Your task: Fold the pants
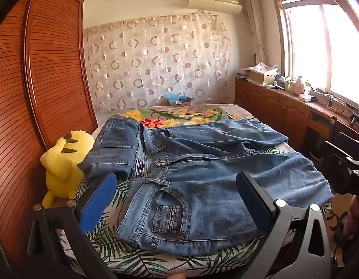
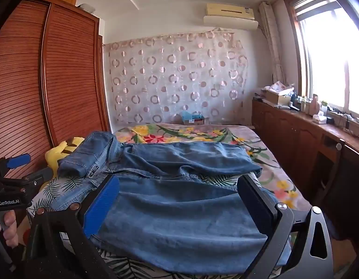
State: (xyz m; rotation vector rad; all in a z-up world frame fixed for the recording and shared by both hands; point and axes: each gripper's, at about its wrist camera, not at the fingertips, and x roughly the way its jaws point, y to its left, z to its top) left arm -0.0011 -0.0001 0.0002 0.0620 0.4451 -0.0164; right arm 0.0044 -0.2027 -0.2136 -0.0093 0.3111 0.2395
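Pants [image 1: 202, 179] lie spread on the bed [image 1: 156, 258]; both grippers' jaws gape wide, gripping nothing.

I see faded blue denim pants [image 1: 202, 174] on a bedsheet [image 1: 123, 253] printed with green palm leaves. My left gripper [image 1: 176, 200] has blue pads [image 1: 98, 202]. Beside them sits a yellow plush toy [image 1: 63, 162]; the far blanket [image 2: 179, 132] is floral red and yellow.
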